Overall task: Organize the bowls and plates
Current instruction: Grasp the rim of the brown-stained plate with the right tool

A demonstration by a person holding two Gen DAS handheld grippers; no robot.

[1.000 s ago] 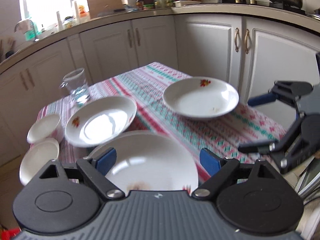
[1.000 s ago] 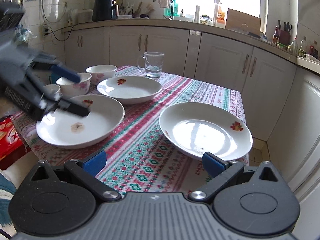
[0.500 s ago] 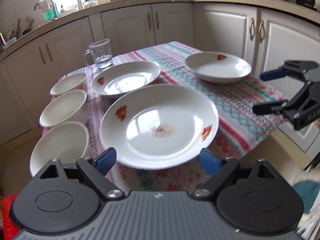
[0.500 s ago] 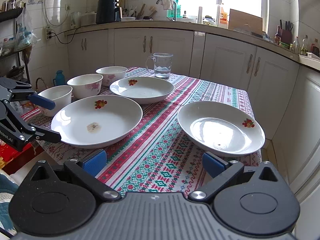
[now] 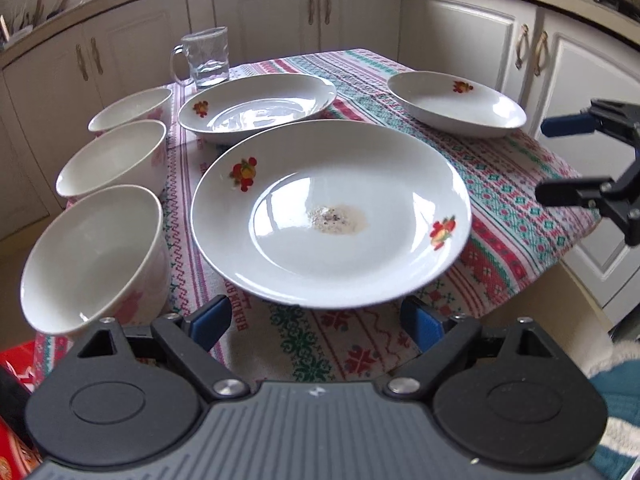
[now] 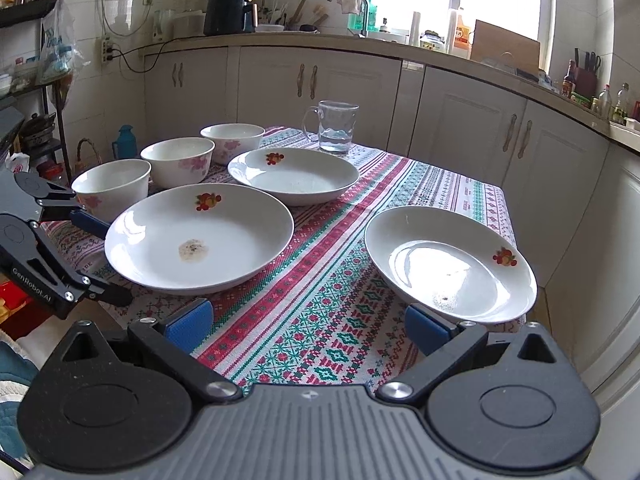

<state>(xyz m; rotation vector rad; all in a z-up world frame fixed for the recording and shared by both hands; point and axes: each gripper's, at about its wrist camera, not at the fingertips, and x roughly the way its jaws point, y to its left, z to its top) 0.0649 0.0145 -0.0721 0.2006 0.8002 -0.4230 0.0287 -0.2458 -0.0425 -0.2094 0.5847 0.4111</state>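
Your left gripper [image 5: 316,322] has jaws spread wide, just been opening, nothing gripped; the stained plate [image 5: 330,212] sits mid-frame on the bench's woven cloth [image 5: 516,200], its near rim just above the blue pads. Your right gripper [image 6: 308,326] is released too, low in frame beside the glossy plate [image 6: 448,264] at right. Three round bowls [image 5: 96,256] line the left.
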